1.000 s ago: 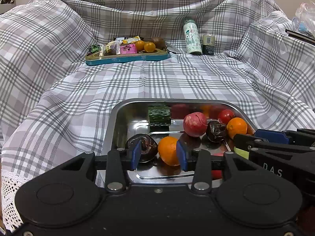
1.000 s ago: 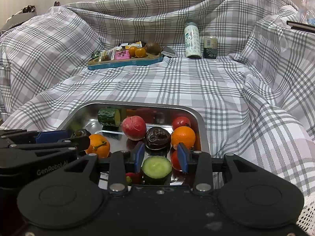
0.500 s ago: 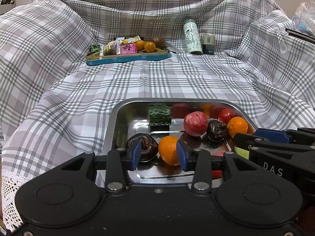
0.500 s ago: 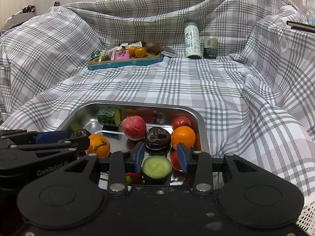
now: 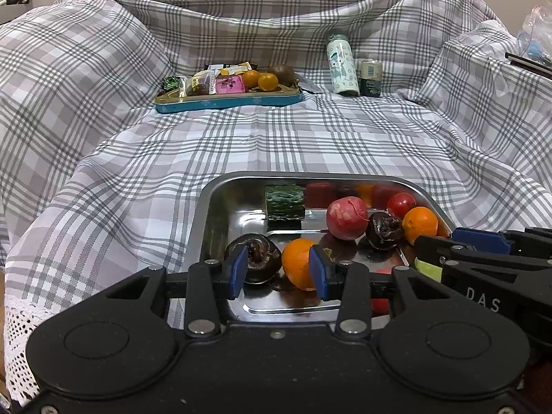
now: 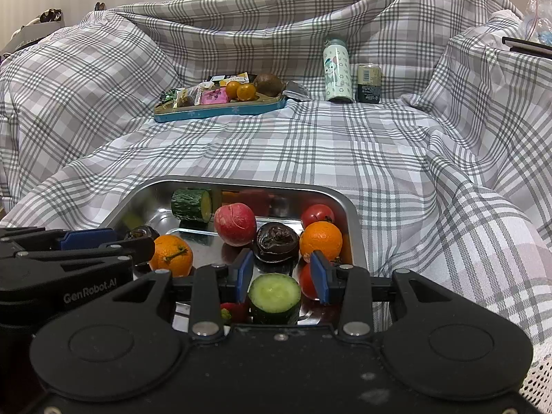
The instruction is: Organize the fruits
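I hold both grippers low at the near edge of the shiny rectangular steel tray [image 6: 348,207]. My left gripper [image 5: 278,270] has its fingers apart, empty, before a dark wrinkled fruit [image 5: 257,257] and an orange mandarin [image 5: 297,264]. My right gripper [image 6: 280,273] also stands parted around a cut green cucumber piece [image 6: 275,296], not clamping it.

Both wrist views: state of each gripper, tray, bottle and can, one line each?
left gripper: open, empty, fingers over the steel tray.
right gripper: open, empty, cucumber piece between its fingers, untouched.
steel tray: flat on the cloth, loaded with produce.
blue tray: on the cloth, holding snacks and fruit.
bottle: upright, cap on.
can: upright.
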The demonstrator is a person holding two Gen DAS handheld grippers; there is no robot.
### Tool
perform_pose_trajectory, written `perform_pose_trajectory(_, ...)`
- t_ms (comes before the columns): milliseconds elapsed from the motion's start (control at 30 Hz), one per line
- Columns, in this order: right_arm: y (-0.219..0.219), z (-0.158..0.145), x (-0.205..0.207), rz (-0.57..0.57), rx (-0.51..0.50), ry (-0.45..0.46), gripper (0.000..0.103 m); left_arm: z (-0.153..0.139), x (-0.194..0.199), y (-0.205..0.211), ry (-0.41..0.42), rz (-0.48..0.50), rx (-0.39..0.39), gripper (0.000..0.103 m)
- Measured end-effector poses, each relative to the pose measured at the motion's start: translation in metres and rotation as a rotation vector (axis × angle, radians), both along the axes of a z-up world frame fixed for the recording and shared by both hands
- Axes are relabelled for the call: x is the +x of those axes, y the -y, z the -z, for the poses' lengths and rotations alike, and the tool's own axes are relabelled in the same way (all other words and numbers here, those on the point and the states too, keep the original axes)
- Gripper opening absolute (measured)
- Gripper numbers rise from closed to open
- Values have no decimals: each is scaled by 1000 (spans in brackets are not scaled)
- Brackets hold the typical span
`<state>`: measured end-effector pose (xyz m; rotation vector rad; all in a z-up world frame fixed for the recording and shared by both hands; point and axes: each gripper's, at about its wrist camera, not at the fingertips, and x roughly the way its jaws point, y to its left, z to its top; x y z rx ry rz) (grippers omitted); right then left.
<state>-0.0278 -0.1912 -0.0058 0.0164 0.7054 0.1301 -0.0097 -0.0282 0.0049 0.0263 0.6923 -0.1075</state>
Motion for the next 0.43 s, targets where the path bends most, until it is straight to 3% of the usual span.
perform_pose_trajectory(433, 2, -2, -2, -5, -1, -3, 40, -7, -7, 1, 52, -11, 22, 49)
